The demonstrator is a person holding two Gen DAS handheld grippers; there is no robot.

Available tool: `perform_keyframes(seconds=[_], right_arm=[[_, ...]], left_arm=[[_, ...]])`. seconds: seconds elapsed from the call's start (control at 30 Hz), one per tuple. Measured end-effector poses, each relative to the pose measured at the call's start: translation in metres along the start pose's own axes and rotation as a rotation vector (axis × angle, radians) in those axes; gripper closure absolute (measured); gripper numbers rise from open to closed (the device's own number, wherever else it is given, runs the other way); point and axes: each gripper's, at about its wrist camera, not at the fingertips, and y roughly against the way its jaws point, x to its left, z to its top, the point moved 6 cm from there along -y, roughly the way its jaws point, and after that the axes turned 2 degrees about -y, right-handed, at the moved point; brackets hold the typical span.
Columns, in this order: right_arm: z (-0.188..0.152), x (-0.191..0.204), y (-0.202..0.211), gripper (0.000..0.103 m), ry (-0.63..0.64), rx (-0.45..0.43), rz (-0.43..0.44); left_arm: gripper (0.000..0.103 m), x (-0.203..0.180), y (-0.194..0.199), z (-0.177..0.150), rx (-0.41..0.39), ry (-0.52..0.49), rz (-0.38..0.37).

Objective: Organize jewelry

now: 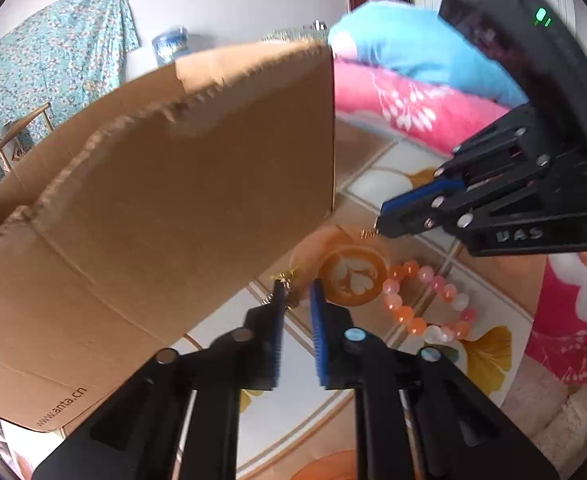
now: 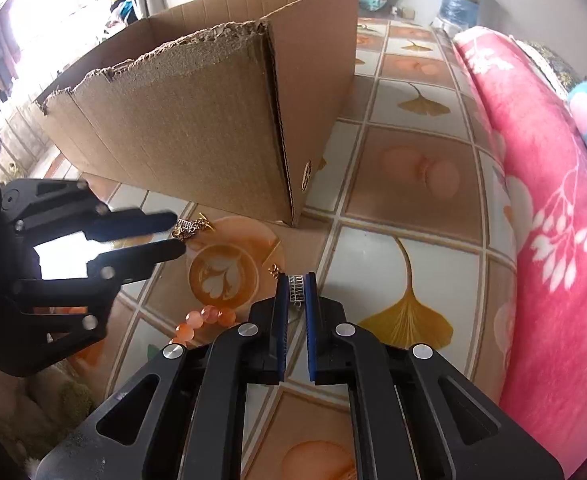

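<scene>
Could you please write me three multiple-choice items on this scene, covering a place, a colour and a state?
1. Where does the bead bracelet lie?
A. on the pink blanket
B. on the tablecloth, outside the cardboard box
C. hanging from a gripper

2. What colour is the small ladder-like piece at the right gripper?
A. silver
B. green
C. black

3. How does the right gripper stand?
A. wide open, nothing between the pads
B. shut on the ladder-like piece
C. out of view

Key: 1 B, its beads rest on the patterned cloth beside the box; 2 A, it shines metallic silver; 3 B, both blue pads press the piece's sides.
</scene>
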Motion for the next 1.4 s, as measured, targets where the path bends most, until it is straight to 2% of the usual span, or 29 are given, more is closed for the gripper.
perform_keyframes(seconds=[0.13,0.3,0.47,0.63,0.73,0.93,1.13,1.4], right_arm=[[-0.004,-0.003,0.003,0.097,-0.039,-0.014,0.018],[-0.007,-0.004,0.005,0.097,-0.061,-0.026,0.028],[-0.006,-0.007,0.004,0.097,-0.079,-0.034,0.043],[-0.005,-0.008,0.003,0.097,-0.093,-0.040,0.050],[-0.005,-0.009,0.002,0.097,-0.098,-0.042,0.051],[-0.005,-0.011,0.002,0.097,-0.105,-0.044,0.062],[-0.005,-0.011,0.001,0.097,-0.109,-0.047,0.068],[-0.006,-0.011,0.001,0.097,-0.106,-0.051,0.071]], left_arm=[[0.094,-0.002,-0.003,0.001,0.022,-0.014,0.011],[0.095,0.002,-0.002,-0.002,0.064,0.052,-0.047],[0.095,0.005,0.005,-0.010,0.088,0.092,-0.069],[0.095,0.015,0.016,-0.003,0.005,0.123,-0.067],[0.094,0.016,0.010,0.005,-0.001,0.106,-0.056],[0.094,0.004,-0.003,0.000,0.048,0.037,-0.034],[0.099,0.004,-0.002,-0.006,0.069,0.062,-0.055],[0.098,0.002,0.009,-0.015,0.080,0.071,-0.077]])
